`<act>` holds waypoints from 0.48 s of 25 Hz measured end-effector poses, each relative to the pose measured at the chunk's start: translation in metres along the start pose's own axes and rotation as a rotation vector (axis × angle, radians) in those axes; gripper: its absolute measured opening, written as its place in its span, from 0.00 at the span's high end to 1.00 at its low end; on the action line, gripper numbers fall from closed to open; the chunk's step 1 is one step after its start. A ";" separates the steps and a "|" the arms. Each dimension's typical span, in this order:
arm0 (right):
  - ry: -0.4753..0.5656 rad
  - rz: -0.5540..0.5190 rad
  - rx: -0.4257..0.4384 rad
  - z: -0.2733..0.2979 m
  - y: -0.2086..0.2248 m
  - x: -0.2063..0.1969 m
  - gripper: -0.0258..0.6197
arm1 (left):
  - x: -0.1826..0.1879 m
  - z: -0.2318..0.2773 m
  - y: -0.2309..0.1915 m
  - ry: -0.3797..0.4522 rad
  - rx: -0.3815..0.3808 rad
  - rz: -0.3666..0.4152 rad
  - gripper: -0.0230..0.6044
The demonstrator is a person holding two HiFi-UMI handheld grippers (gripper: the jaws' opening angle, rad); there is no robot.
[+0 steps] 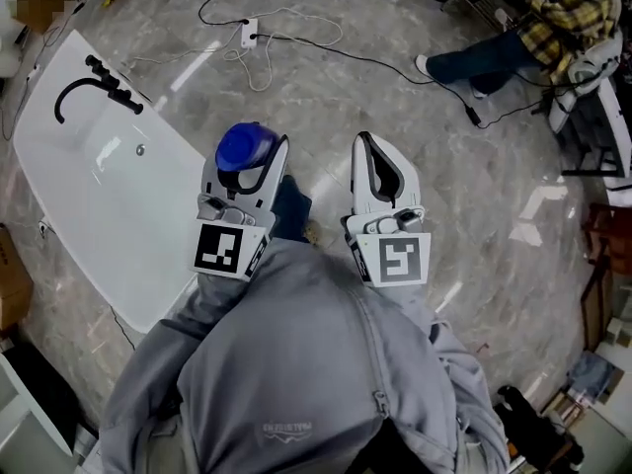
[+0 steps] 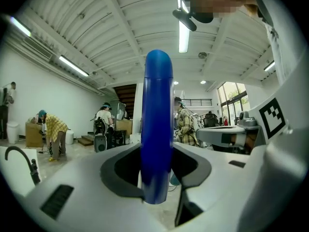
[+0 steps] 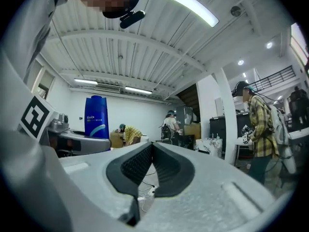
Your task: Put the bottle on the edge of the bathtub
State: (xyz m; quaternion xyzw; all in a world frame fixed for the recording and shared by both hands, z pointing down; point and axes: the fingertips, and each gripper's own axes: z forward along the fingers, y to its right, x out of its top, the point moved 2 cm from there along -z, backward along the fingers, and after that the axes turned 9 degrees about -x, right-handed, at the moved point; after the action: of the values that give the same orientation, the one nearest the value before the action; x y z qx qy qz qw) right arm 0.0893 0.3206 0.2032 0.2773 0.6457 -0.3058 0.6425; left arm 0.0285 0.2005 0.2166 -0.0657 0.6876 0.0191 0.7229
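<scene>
- While the person in the grey sweatshirt (image 1: 296, 363) stands on the marble-patterned floor (image 1: 326, 97), both grippers are held out level in front of them, side by side.
- The left gripper (image 1: 255, 166) is clamped on a blue bottle (image 1: 244, 146), its jaws pressing the bottle's two sides about midway up.
- In the left gripper view the bottle (image 2: 157, 129) stands upright between the jaws, its rounded top well above them and its base just below.
- The bottle hangs over the floor, just to the right of the white bathtub (image 1: 89, 196) as the head view shows it; it touches neither the tub nor its edge.
- The right gripper (image 1: 373, 161) holds nothing: its ribbed black pads (image 3: 140, 161) meet at the tips with no gap.
- From the right gripper view the bottle (image 3: 96, 117) shows a white swoosh and some print, which looks too small to read.
- A black faucet (image 1: 94, 85) sits at the far end of the bathtub's rim, and the basin is bare apart from a drain fitting.
- A white power strip (image 1: 249, 34) with loose cables lies on the floor beyond the grippers.
- A person in a plaid shirt (image 1: 563, 13) sits at the far right of the room.
</scene>
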 end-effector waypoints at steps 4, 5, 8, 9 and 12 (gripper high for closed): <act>0.001 -0.026 0.074 0.047 -0.015 -0.002 0.96 | -0.003 0.008 -0.043 0.008 0.063 0.001 0.71; 0.000 -0.031 0.096 0.062 -0.019 -0.004 0.96 | -0.003 0.011 -0.055 0.010 0.078 -0.002 0.71; 0.007 -0.040 0.166 0.114 -0.033 -0.006 0.96 | -0.004 0.023 -0.098 0.015 0.131 -0.012 0.71; 0.012 -0.037 0.192 0.131 -0.039 -0.006 0.96 | -0.005 0.028 -0.112 0.014 0.148 -0.014 0.71; 0.016 -0.034 0.272 0.176 -0.053 -0.006 0.96 | -0.005 0.041 -0.149 0.015 0.194 -0.014 0.71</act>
State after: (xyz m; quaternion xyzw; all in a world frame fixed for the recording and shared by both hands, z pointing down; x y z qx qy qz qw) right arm 0.1653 0.1535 0.2138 0.3533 0.6077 -0.3993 0.5885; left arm 0.0860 0.0582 0.2341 -0.0003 0.6911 -0.0532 0.7208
